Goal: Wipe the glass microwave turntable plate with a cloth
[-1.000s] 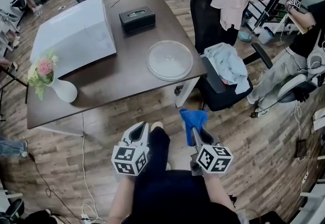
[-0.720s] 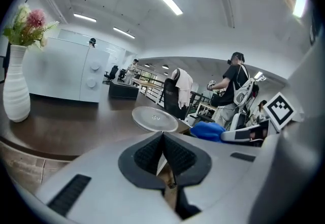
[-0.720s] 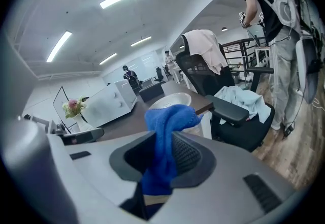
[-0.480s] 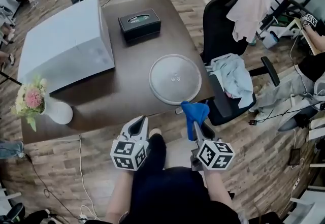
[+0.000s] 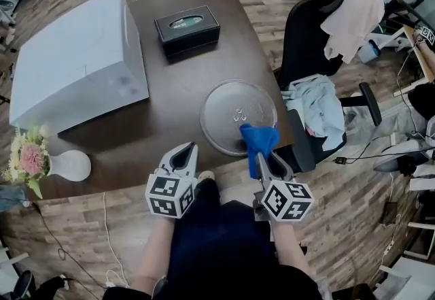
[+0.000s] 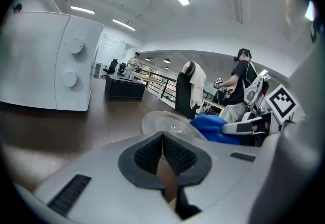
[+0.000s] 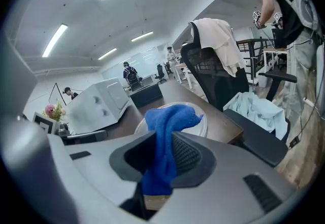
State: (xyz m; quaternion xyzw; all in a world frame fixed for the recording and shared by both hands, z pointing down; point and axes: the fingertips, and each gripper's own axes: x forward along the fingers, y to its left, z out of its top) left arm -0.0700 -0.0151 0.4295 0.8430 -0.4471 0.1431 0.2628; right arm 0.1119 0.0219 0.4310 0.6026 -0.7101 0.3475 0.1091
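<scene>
Glass turntable plate (image 5: 228, 108) could slide off the tabletop (image 5: 170, 81) once wiping starts, I judge: in the head view it lies flat near the front right corner, rim close to the edges, with nothing steadying it. There the right tool (image 5: 262, 158), clamped on the blue cloth (image 5: 257, 138), hovers over the plate's near rim, and the left tool (image 5: 183, 156) sits to the plate's left, short of the tabletop. The left gripper view shows its jaws pressed together on nothing, plate ahead and slightly right. The right gripper view shows cloth bunched between the jaws, plate just beyond; a bare jaw tip might knock the glass.
</scene>
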